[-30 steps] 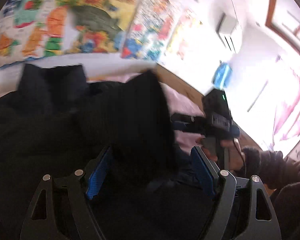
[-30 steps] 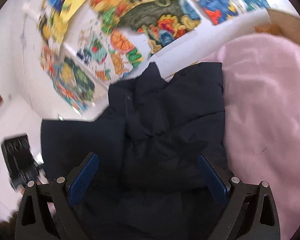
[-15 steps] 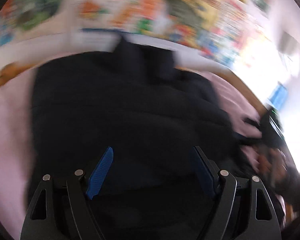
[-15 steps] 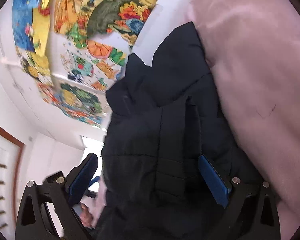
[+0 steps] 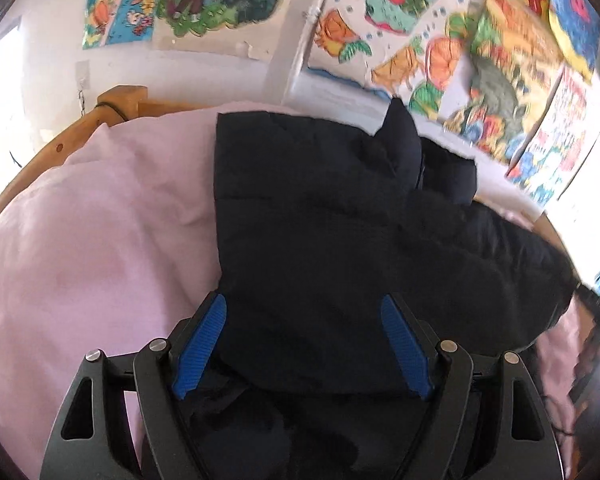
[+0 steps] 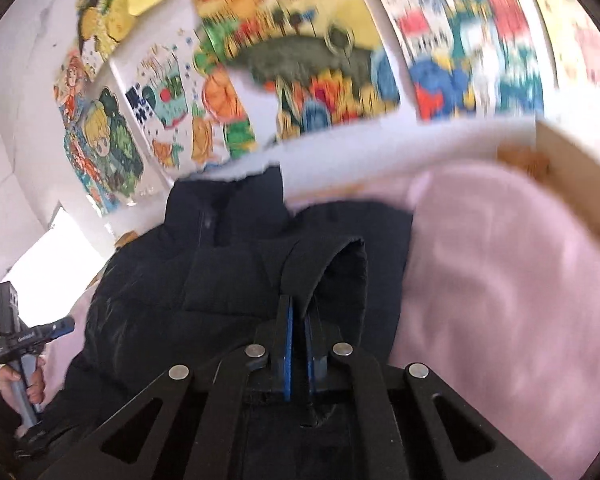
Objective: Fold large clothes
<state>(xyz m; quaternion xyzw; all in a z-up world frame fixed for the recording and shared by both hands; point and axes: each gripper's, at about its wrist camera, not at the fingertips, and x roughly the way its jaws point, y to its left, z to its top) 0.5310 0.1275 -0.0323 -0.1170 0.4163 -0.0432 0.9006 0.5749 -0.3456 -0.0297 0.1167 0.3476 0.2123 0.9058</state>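
A dark navy padded jacket [image 5: 340, 220] lies on the pink bed cover, collar towards the wall. My left gripper [image 5: 304, 320] is open over the jacket's near left edge. The fabric lies between its blue pads [image 5: 204, 340], and they do not press on it. In the right wrist view the jacket [image 6: 220, 280] fills the middle. There my right gripper [image 6: 298, 304] is shut on a raised fold of the jacket's sleeve [image 6: 332, 264], which arches up from the fingertips. At that view's left edge a hand [image 6: 24, 384] holds the left gripper's handle [image 6: 20, 336].
A pink bed cover [image 5: 100, 240] spreads around the jacket, with free room on its left and on the right [image 6: 500, 280]. A wooden bed frame [image 5: 116, 100] borders it. Behind stands a white wall with colourful posters [image 5: 480, 60].
My right gripper's jaws went from wide open to shut on a fold of the sleeve. My left gripper swung from the raised sleeve over to the jacket's left edge and stayed open.
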